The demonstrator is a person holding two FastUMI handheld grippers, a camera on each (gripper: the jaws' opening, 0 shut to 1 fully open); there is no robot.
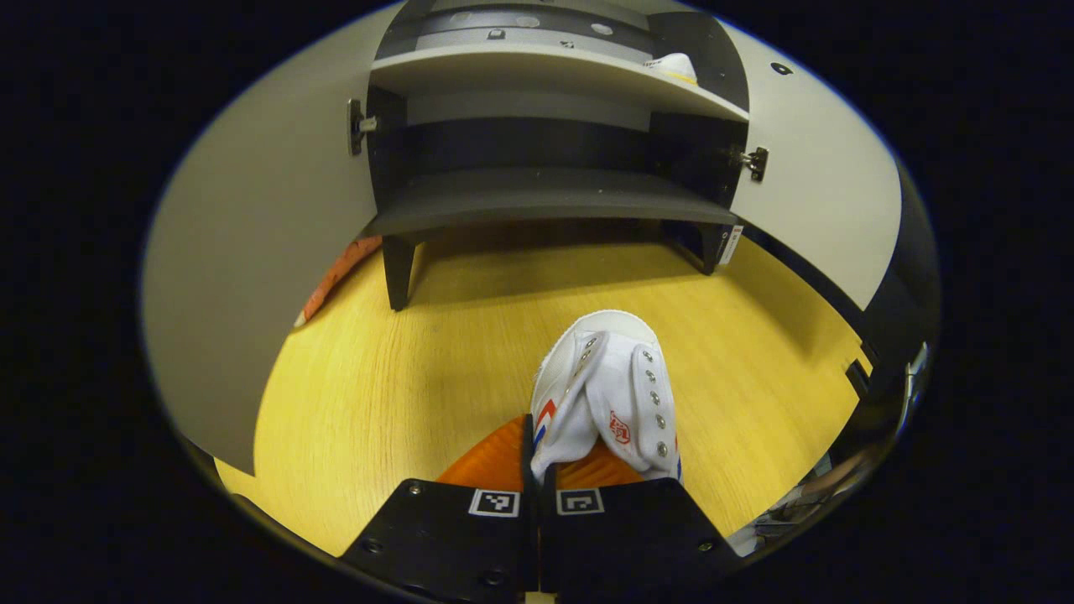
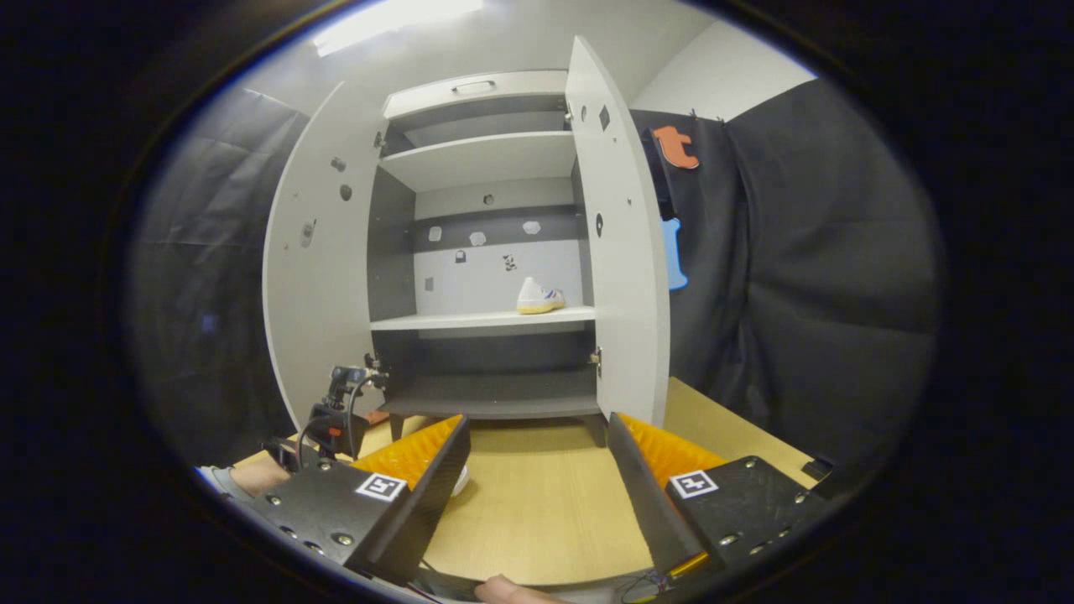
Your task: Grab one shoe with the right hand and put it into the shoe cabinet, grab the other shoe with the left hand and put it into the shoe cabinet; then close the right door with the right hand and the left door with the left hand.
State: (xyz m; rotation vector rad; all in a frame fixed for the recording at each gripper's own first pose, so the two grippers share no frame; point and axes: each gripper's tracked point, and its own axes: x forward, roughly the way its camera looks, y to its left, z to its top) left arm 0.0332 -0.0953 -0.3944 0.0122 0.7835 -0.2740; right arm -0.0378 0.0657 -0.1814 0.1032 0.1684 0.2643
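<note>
Left claw (image 1: pixel 537 482), bottom centre of the left gripper view: fingers drawn close together and clamped on the heel end of a white shoe (image 1: pixel 608 394). Both fingers press the shoe's upper; only a thin gap shows between them. The shoe points away from the camera, toe toward the cabinet, over the wooden desk (image 1: pixel 419 361); whether its sole touches the desk I cannot tell. It has metal eyelets, red and blue stripes on its side, and a small red emblem on the tongue, too small to read.

Right claw (image 2: pixel 537 470), bottom of the right gripper view: fingers wide apart, nothing between them, nothing touched. Bare desk shows in the gap.

Second shoe (image 2: pixel 539 298): white with a pale yellow sole and coloured side stripes, standing on the white middle shelf (image 2: pixel 470 320) of the shoe cabinet (image 2: pixel 487 252), toward that shelf's right end, centre of the right gripper view. In the left gripper view its toe peeks over the shelf edge at top right.

Both cabinet doors stand open: left door (image 2: pixel 315 277) at centre left, right door (image 2: pixel 625 252) just right of centre. The dark bottom shelf (image 1: pixel 545 197) carries nothing.

At lower left of the right gripper view the other claw and a person's hand (image 2: pixel 252 476) holding it are partly seen. A white label (image 1: pixel 731 245) on the cabinet's right front foot is unreadable.
</note>
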